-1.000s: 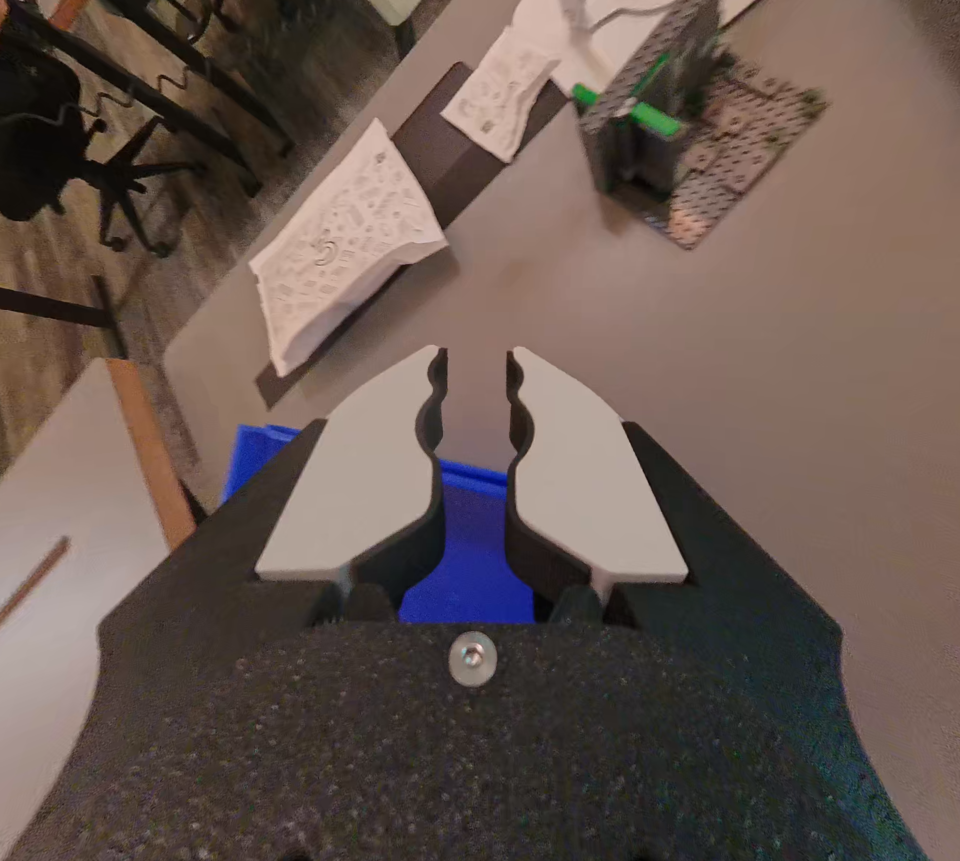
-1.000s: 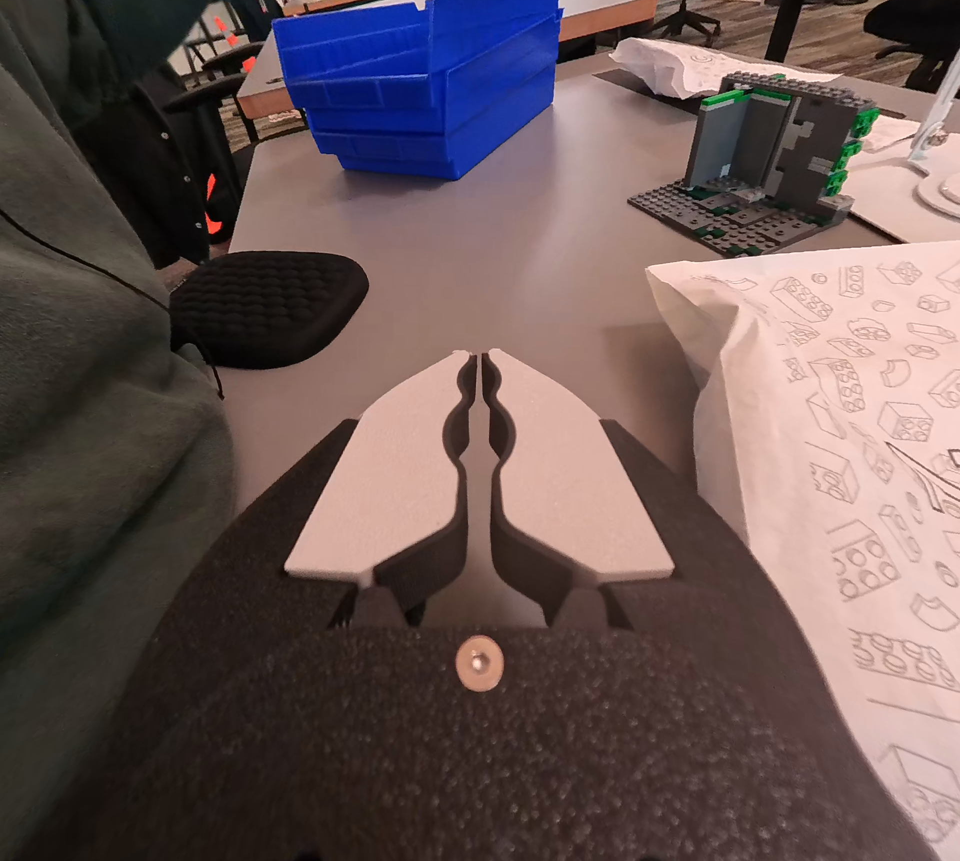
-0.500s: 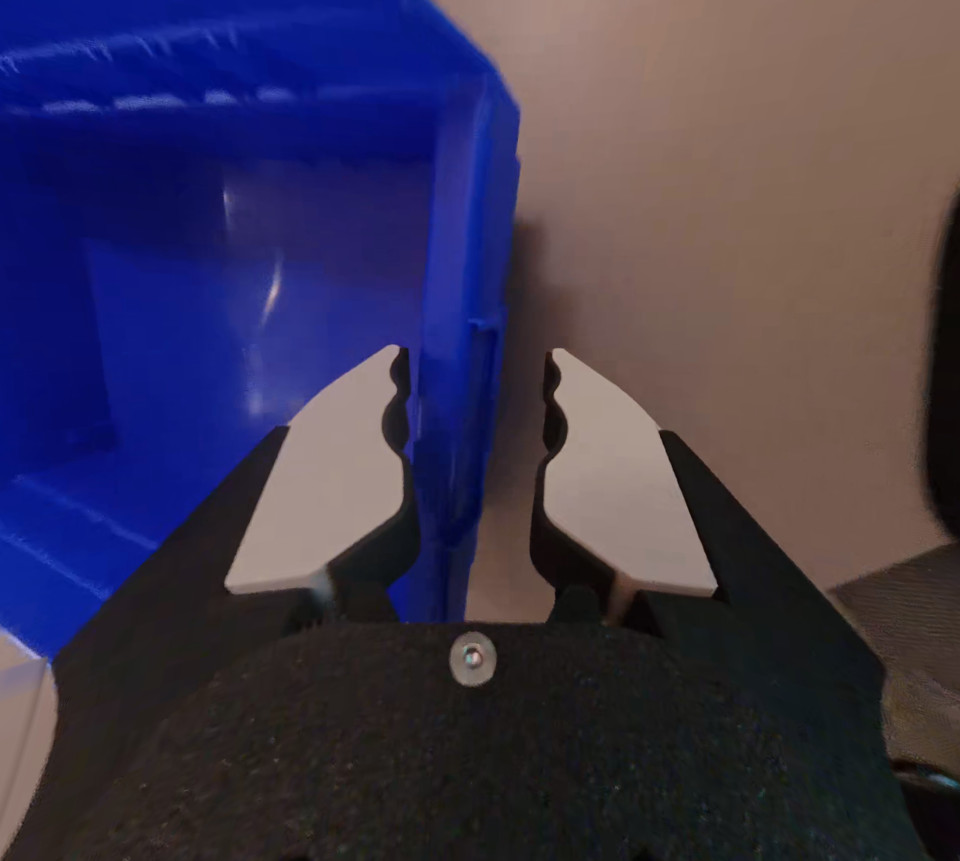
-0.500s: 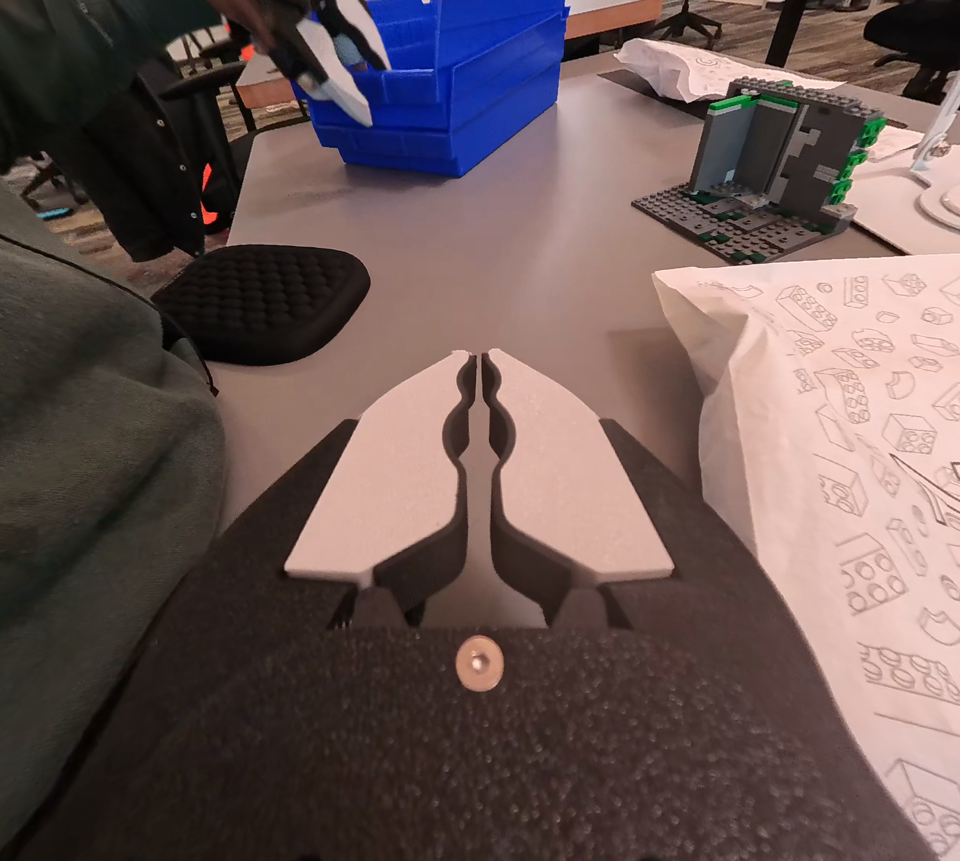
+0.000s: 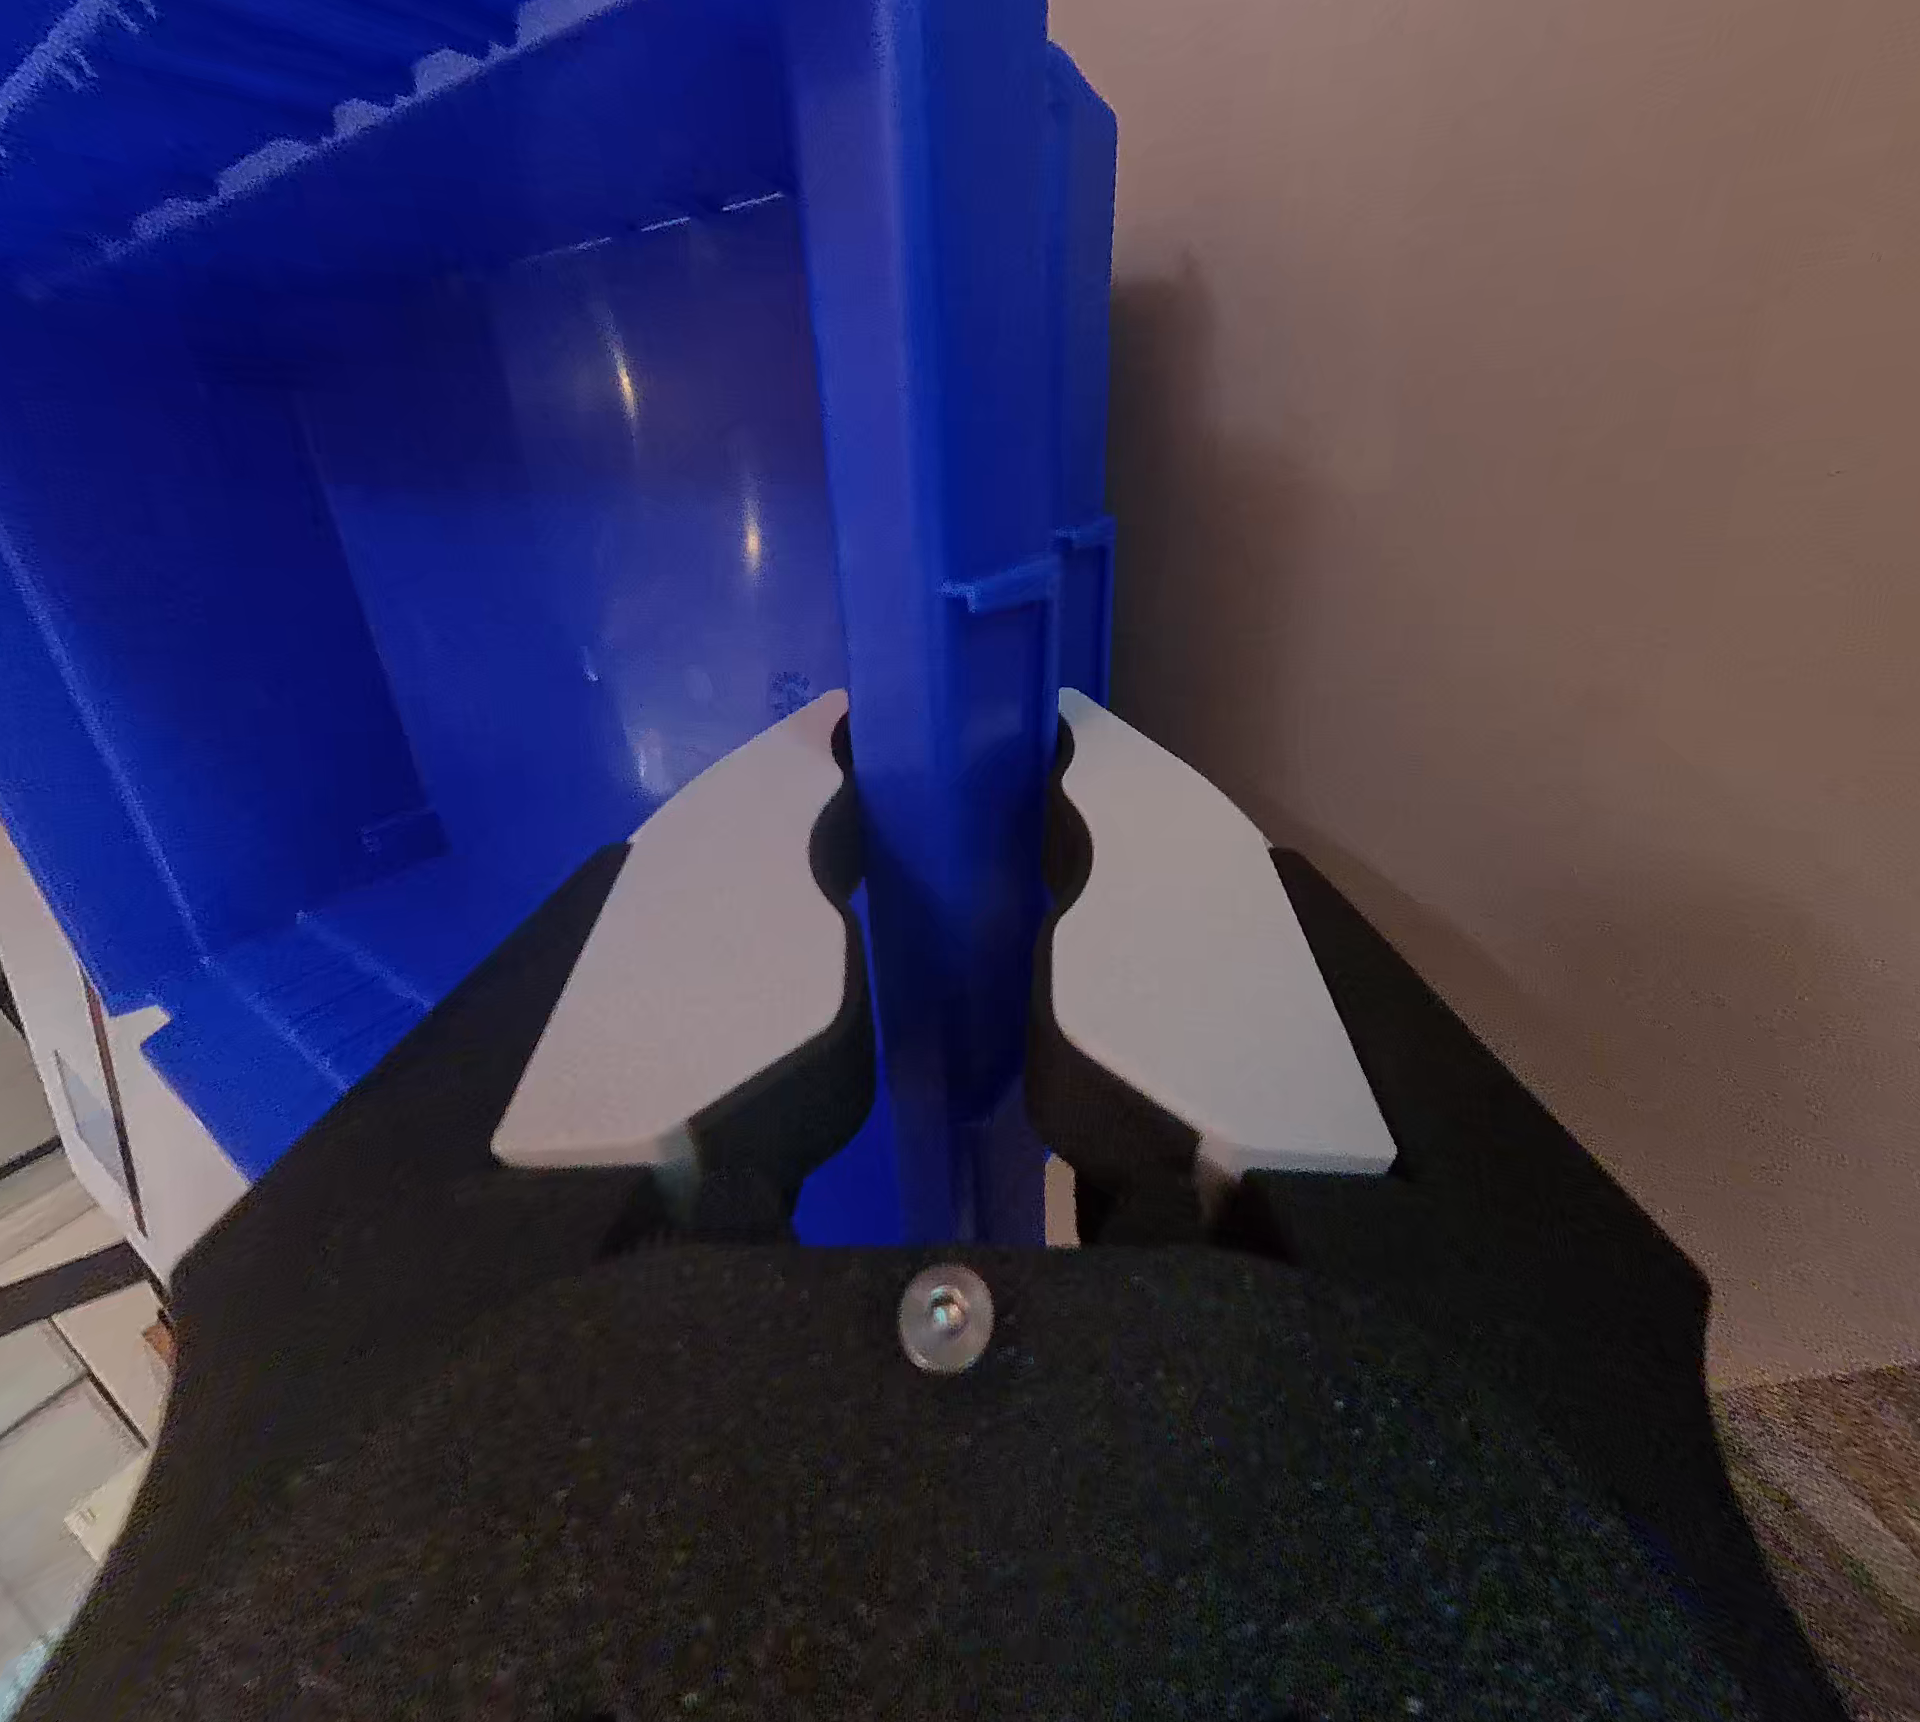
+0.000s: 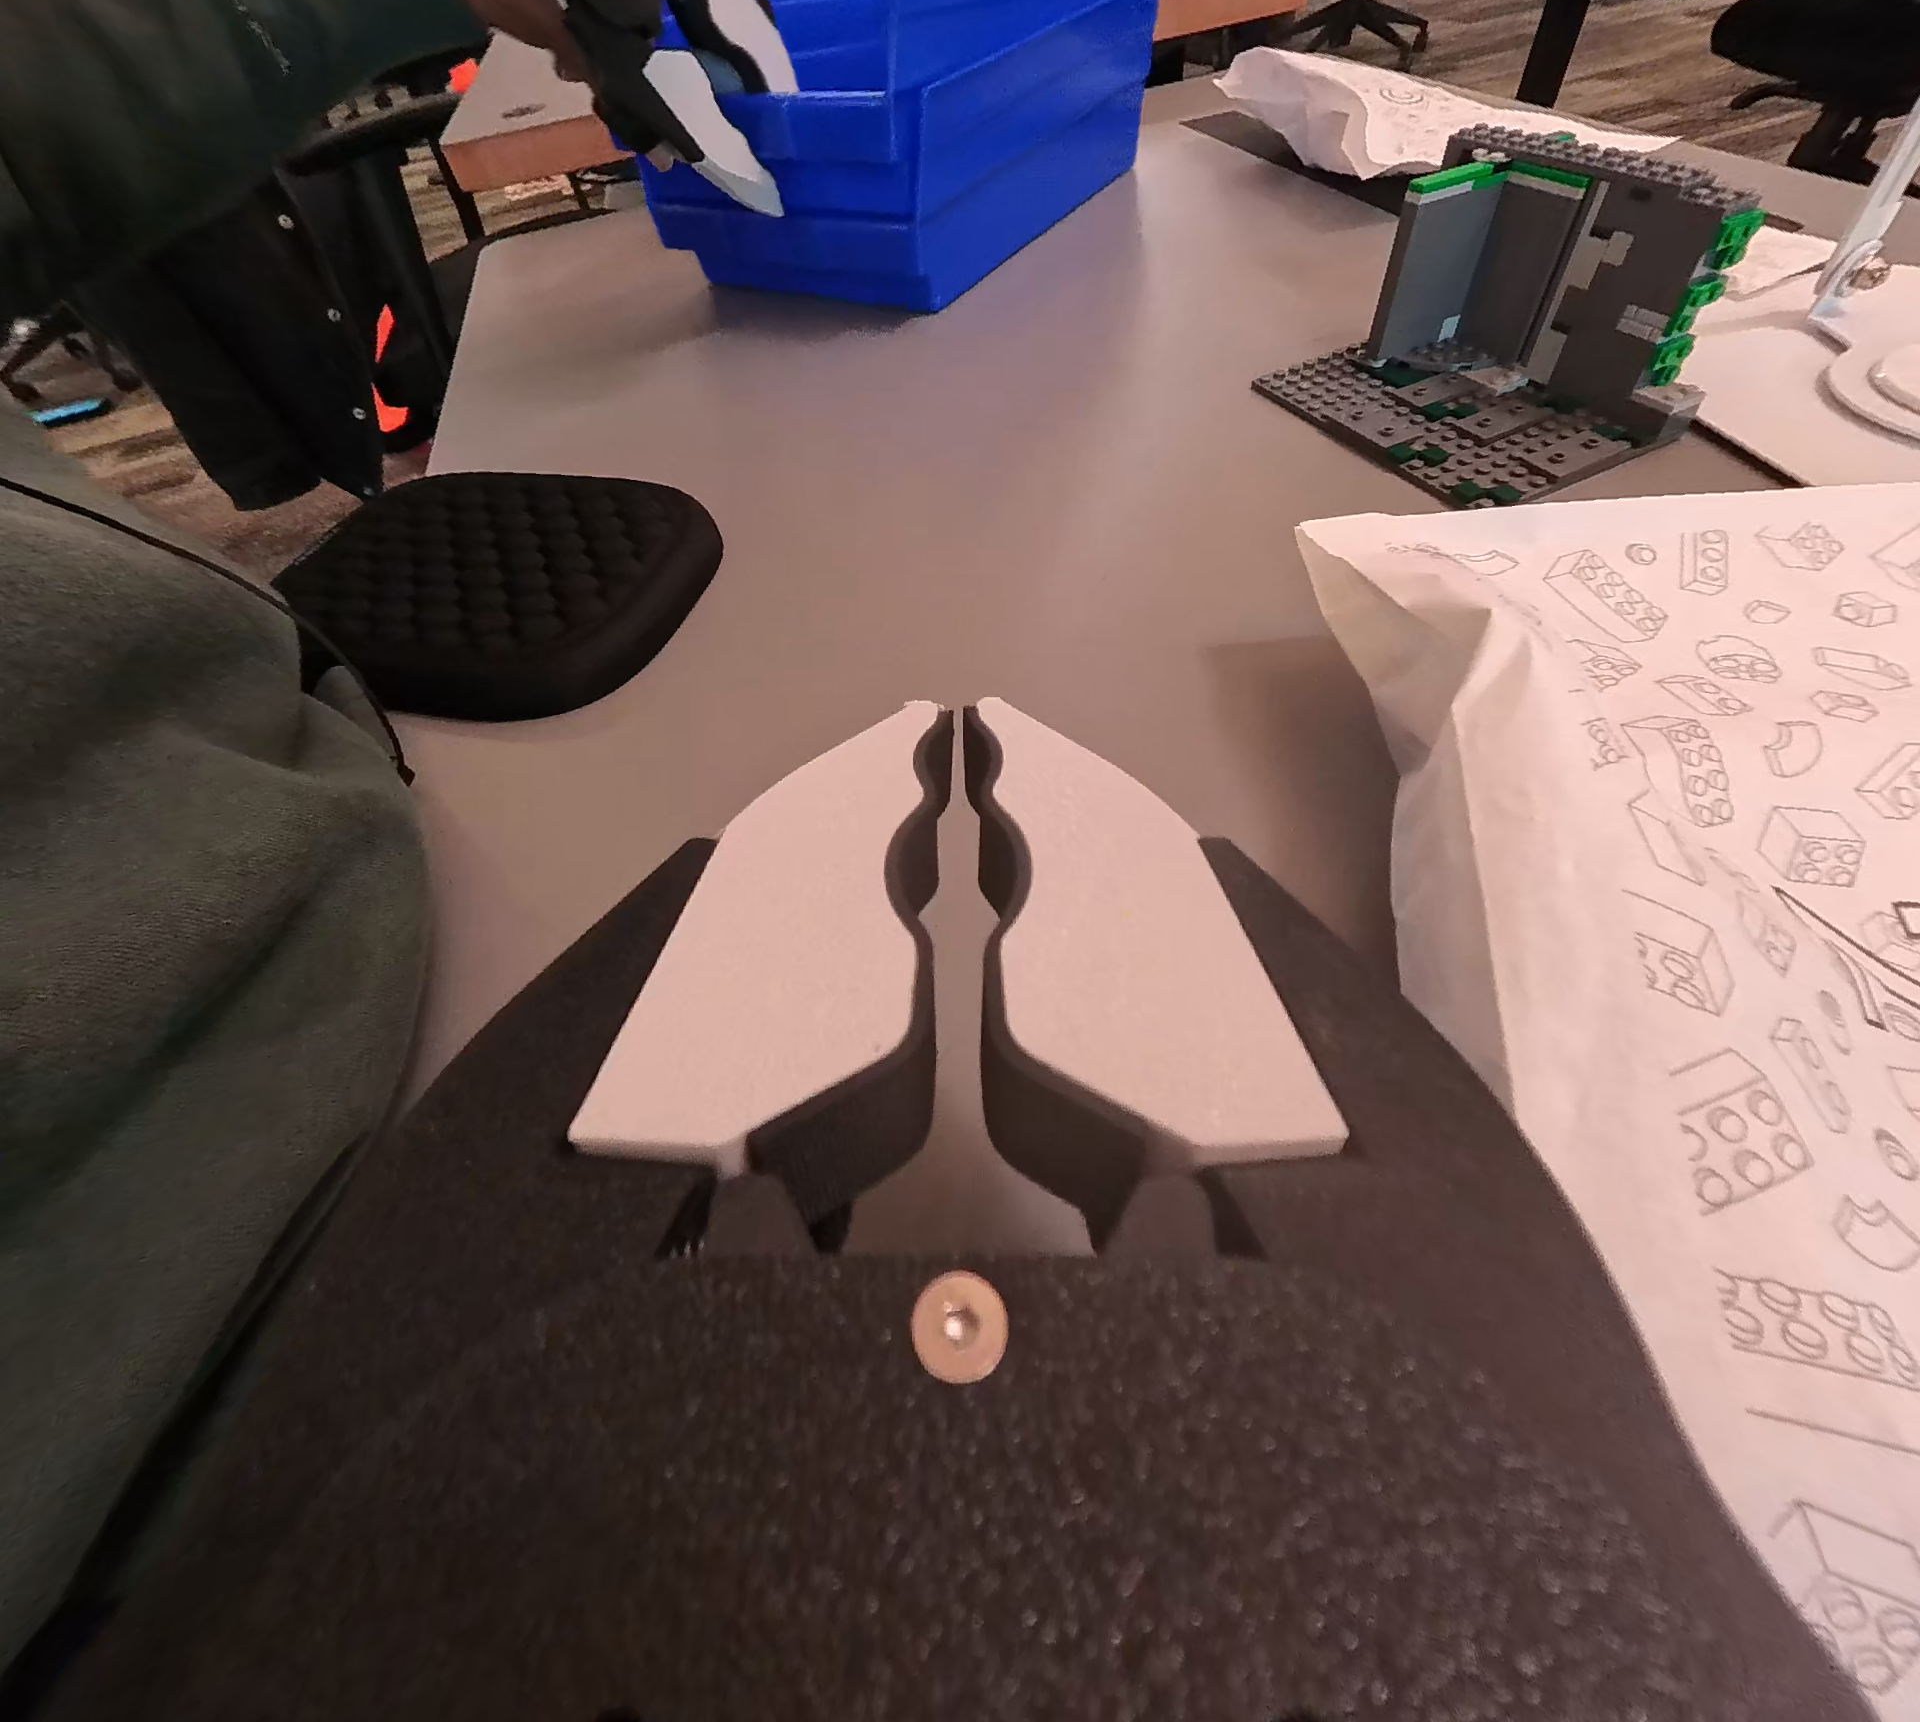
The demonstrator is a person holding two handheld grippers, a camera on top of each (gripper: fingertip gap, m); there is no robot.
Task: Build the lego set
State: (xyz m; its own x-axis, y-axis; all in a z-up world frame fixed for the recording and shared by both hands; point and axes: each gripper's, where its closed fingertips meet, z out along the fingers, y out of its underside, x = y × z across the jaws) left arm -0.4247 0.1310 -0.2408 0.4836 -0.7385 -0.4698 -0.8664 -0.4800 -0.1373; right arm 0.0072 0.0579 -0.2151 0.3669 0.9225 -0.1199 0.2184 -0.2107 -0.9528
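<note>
The left claw clamps the side wall of the top blue bin, one finger inside and one outside. The bins (three, stacked) sit at 11 o'clock on the grey counter. The right claw hovers nearly closed, holding nothing. The grey-and-green lego build stands at 2 o'clock, a printed paper bag at 3, a black pad at 9.
</note>
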